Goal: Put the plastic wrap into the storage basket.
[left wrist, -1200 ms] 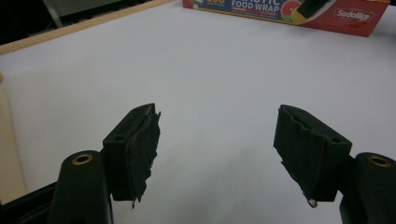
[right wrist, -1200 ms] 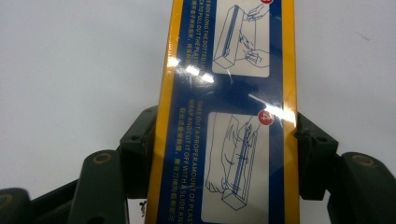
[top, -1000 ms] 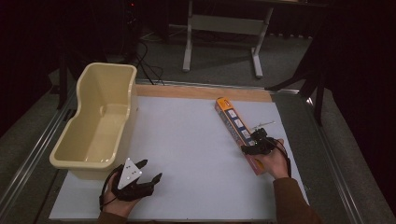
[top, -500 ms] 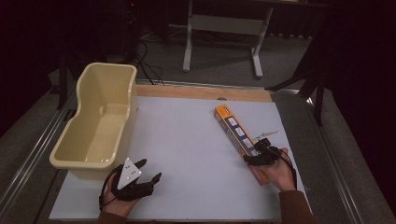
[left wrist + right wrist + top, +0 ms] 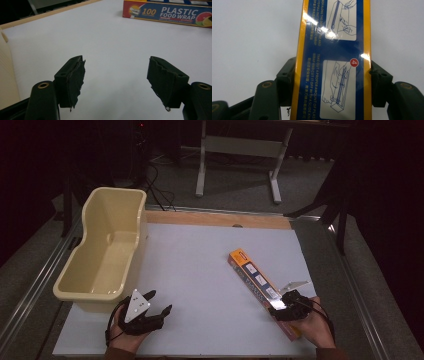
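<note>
a long, narrow blue-and-orange cardboard box of plastic food wrap [image 5: 255, 282] lies flat on the white surface [image 5: 200, 270], toward its right side, running diagonally from the far middle down to the near right corner. its near end sits between the jaws of the right claw [image 5: 284, 306], which is held in a hand [image 5: 315, 327] coming in from the near right edge. in the right gripper view the box [image 5: 334, 62] runs straight up the middle, and both black jaws press against its orange long edges, so this claw is clamped on the box across its width.

the left claw [image 5: 159, 302] rests at the near left of the surface, just near of a cream-coloured, deep plastic tub [image 5: 107, 252] that stands along the left edge. its jaws are spread wide with nothing between them; in the left gripper view bare white surface [image 5: 112, 50] shows in the gap, and the box's printed side [image 5: 167, 11] lies well apart at the far right. a strip of bare wood [image 5: 215, 218] borders the far edge of the white surface.
</note>
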